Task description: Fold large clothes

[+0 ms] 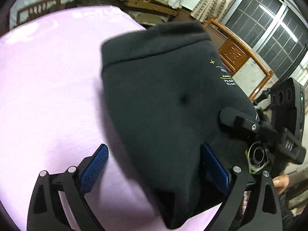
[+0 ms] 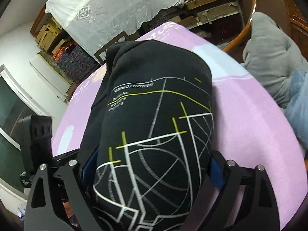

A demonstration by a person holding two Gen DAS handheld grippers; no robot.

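A black garment [image 1: 159, 96], folded into a thick bundle, lies on the pink table cover [image 1: 48, 86]. In the right wrist view its white and yellow line print [image 2: 154, 144] faces up. My left gripper [image 1: 154, 165] is open around the bundle's near end. The cloth rests against its right pad [image 1: 215, 169], and its left pad [image 1: 94, 169] stands clear over bare pink. My right gripper [image 2: 154, 167] has its jaws wide, with the bundle filling the gap and hiding most of both blue pads [image 2: 216, 173]. One right-gripper finger [image 1: 231, 118] lies on the garment's right side.
A wooden chair rail [image 1: 238, 44] and a barred window [image 1: 269, 28] stand beyond the table. A grey plush thing [image 2: 269, 63] and a light blue cloth [image 2: 298, 104] lie at the table's right edge. White lace cloth [image 2: 115, 9] covers furniture behind. A hand [image 1: 281, 182] shows lower right.
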